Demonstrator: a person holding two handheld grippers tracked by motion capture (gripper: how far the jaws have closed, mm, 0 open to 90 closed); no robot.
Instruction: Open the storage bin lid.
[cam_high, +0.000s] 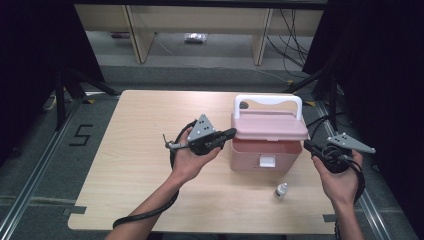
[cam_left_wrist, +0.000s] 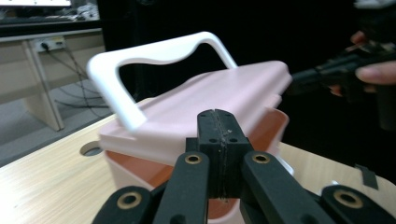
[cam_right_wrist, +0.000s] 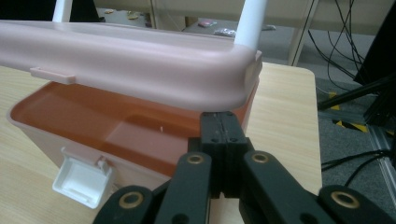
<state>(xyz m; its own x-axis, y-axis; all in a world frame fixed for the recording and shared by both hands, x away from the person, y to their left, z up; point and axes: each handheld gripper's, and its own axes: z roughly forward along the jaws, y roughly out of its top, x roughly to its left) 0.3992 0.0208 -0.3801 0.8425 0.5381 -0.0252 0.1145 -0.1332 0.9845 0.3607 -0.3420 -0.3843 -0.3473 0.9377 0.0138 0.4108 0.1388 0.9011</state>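
Two tools, left (cam_high: 231, 132) and right (cam_high: 306, 144), both closed empty, flank one pink box (cam_high: 266, 150); one small bottle (cam_high: 281, 190) stands nearby.

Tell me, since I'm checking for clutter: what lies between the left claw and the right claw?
The pink box, lid ajar, sits between the left claw and right claw, as the high view shows.

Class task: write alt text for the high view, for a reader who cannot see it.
A pink box with a white handle sits on a wooden table, lid partly raised. The shut left gripper and right gripper flank it; a small bottle lies in front.
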